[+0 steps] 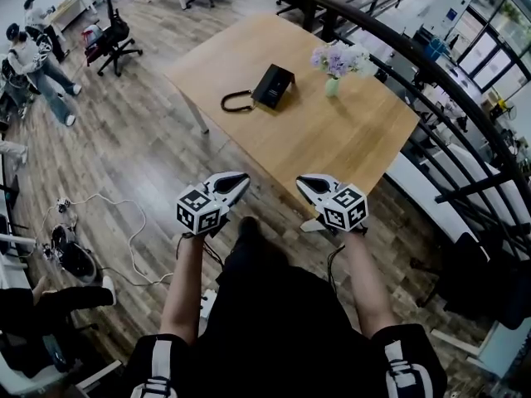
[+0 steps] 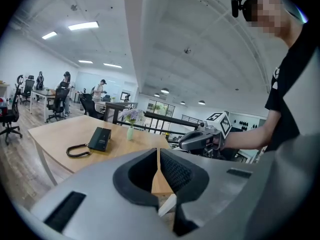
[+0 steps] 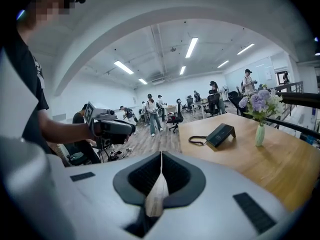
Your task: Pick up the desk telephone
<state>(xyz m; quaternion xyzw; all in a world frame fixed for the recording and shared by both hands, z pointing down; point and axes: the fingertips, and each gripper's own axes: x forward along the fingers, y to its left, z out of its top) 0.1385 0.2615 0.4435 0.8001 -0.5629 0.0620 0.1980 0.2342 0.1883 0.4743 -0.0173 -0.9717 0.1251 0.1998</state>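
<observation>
Presently, item one: left claw (image 1: 234, 181), jaws shut pad to pad with nothing between them, held low in front of my body, short of the near edge of the table (image 1: 348, 152). Item two: right claw (image 1: 310, 184), likewise closed and empty, level with its partner and just as far back. Item three: desk telephone (image 1: 275, 85), black, wedge-shaped, resting on the far part of the table, well apart from both claws and untouched. Item four: coiled cord (image 1: 236, 101), looping out from the telephone's left side and lying on the wood. Item five: vase of flowers (image 1: 333, 80), upright, near the telephone's right side. Hazards, as I judge them: neither claw can take anything until its jaws part, so arriving closed would only shove the telephone across the smooth top. The sloped casing may slide out of a shallow pinch. The cord could snag on a jaw or tug the set askew as it rises. A right-hand approach passes close to the vase and might tip it. The long reach over the table may leave my grip weak and my aim unsteady.
</observation>
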